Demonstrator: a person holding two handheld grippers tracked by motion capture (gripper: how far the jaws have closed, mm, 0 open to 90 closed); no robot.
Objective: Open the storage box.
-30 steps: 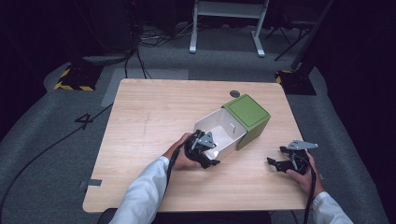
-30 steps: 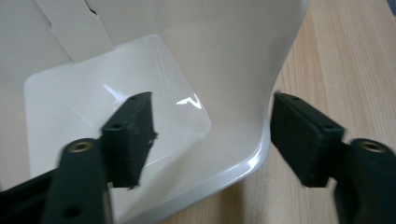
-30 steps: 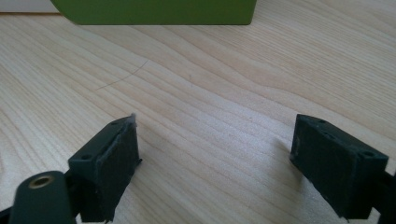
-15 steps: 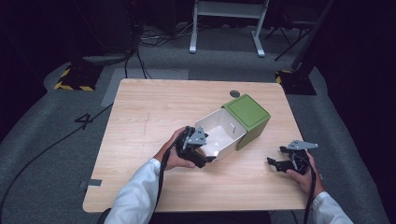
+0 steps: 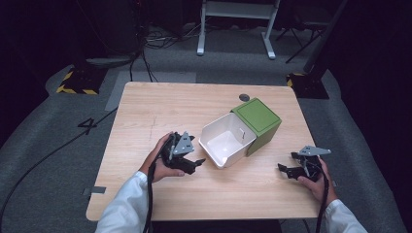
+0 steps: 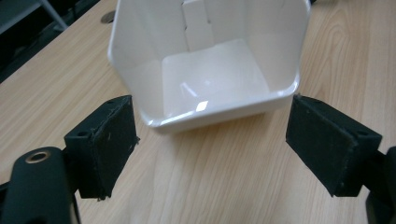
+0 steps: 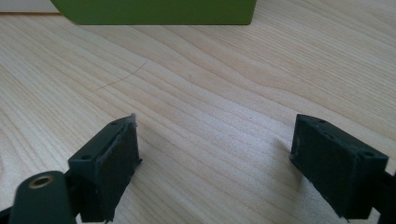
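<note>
The white tub (image 6: 205, 65) lies on its side mid-worktop (image 5: 160, 107), half out of the green sleeve (image 5: 257, 121); it looks light, stiff, glossy and slippery, so pinch one thin side wall; left hand-held gripper (image 6: 210, 140) spread before its mouth, right hand-held gripper (image 7: 215, 158) spread, well apart

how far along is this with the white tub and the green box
Done: the white tub lies on its side, partly out of the green box, its open mouth showing nothing inside. In hand: the left gripper sits open just short of the tub's rim, touching nothing. The right gripper rests open on the table, apart from the box. Left: any grasp.
</note>
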